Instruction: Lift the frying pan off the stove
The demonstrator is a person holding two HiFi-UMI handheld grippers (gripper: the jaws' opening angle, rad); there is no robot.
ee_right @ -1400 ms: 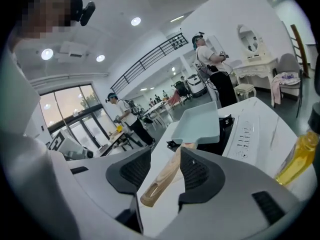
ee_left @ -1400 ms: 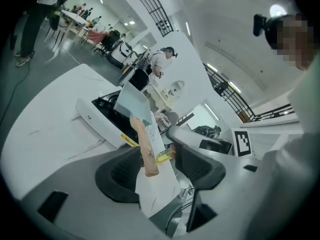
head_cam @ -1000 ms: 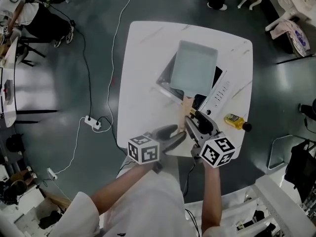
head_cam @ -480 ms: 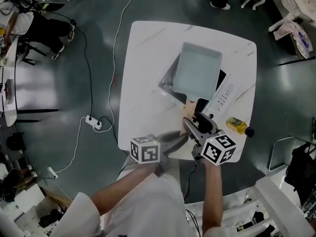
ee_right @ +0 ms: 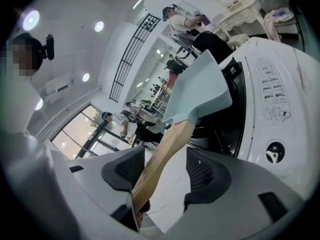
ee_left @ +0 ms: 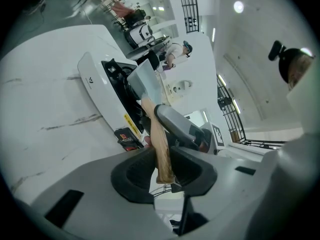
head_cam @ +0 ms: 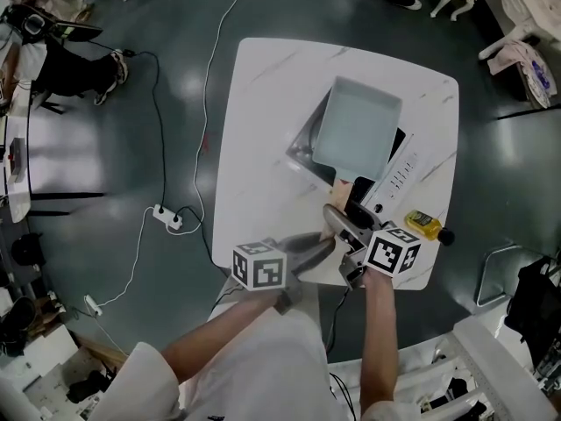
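Your left gripper (ee_left: 165,170) is closing on the free end of the wooden handle (ee_left: 159,144), and both pads already press against the wood. Your right gripper (ee_right: 165,171) sits further up the same handle, nearer the pan (head_cam: 355,130). Its jaws are opening: the handle runs between them, close to one pad, with a clear gap on the other side.

The pan is square and pale grey-blue. It lies over the stove (head_cam: 399,172), whose white control strip shows beside it on your right. From your gripper views the pan looks tilted above the dark cooking surface, but you cannot tell whether its base touches. The stove stands on the white tabletop (head_cam: 263,130), towards its right half. A small yellow bottle (head_cam: 422,224) lies near the tabletop's edge, just beyond your right gripper.
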